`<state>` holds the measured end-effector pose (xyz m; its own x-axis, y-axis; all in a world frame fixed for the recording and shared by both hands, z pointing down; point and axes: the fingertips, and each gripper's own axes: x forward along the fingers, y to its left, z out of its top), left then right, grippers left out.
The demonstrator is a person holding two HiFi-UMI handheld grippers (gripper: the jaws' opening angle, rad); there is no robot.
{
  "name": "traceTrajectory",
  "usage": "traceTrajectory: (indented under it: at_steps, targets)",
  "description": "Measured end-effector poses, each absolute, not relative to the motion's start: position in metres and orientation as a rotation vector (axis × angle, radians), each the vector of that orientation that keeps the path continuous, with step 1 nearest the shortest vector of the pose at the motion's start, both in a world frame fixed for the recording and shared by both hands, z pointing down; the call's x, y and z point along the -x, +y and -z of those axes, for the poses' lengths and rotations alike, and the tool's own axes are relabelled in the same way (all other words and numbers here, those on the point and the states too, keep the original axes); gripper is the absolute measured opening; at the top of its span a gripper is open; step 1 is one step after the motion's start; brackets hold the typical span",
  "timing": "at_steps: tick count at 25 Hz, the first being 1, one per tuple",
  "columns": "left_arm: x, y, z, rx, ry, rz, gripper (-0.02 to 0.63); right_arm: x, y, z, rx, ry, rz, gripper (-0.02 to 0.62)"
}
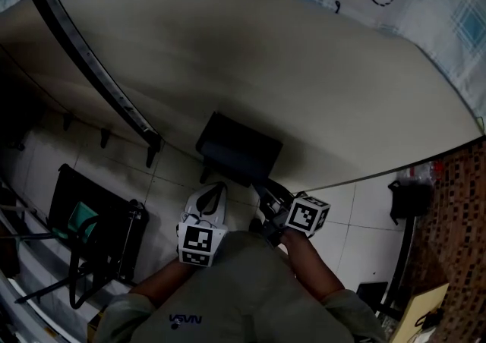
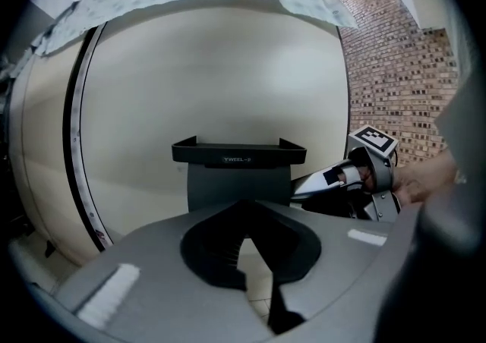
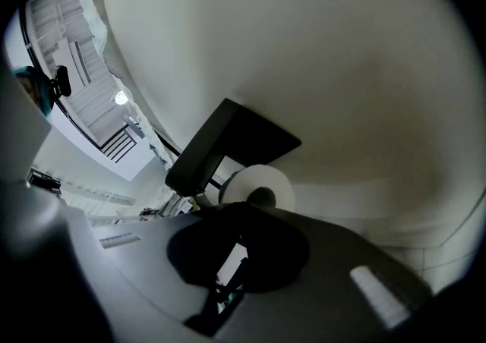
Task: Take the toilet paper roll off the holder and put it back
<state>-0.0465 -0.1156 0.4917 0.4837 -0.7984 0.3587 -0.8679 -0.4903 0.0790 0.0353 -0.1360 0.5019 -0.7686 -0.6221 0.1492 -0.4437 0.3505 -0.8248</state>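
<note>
The right tool (image 3: 231, 265) has its jaws pressed together with nothing between them, its tip just short of the toilet paper roll (image 3: 267, 182). The roll hangs on the black holder (image 3: 228, 144), under the flat top shelf. The left tool (image 2: 254, 265), also closed and empty, faces the holder's front beside the right tool. The holder is fixed to a cream wall (image 1: 304, 68).

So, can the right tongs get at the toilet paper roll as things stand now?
Probably yes. The toilet paper roll sits under the black holder straight ahead of the right tongs, with nothing between. The tongs are shut, though, and must open first.
</note>
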Motion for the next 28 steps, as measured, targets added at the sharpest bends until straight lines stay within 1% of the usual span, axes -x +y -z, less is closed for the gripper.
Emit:
traceTrajectory:
  at_steps: [6,12,15,20,23,28]
  targets:
    - [0.057,-0.109,-0.499,-2.499,-1.342,-0.375,0.008,-0.057,-0.126,-0.498,1.15,2.343,1.338,0.003]
    - [0.055,-0.098,-0.496,-2.525,-1.181,-0.286,0.008,-0.076,-0.1,-0.473,1.397,2.32,1.168,0.003]
    - [0.05,-0.096,-0.483,-2.554,-1.127,-0.237,0.008,-0.079,-0.088,-0.455,1.472,2.364,1.045,0.003]
    - [0.04,-0.084,-0.44,-2.585,-1.123,-0.141,0.008,-0.082,-0.07,-0.428,1.523,2.466,0.842,0.003]
    - [0.025,-0.072,-0.421,-2.587,-1.18,-0.112,0.008,-0.097,-0.059,-0.408,1.535,2.507,0.703,0.003]
    - [-0.028,-0.033,-0.389,-2.586,-1.302,-0.043,0.008,-0.148,-0.018,-0.372,1.535,2.583,0.432,0.003]
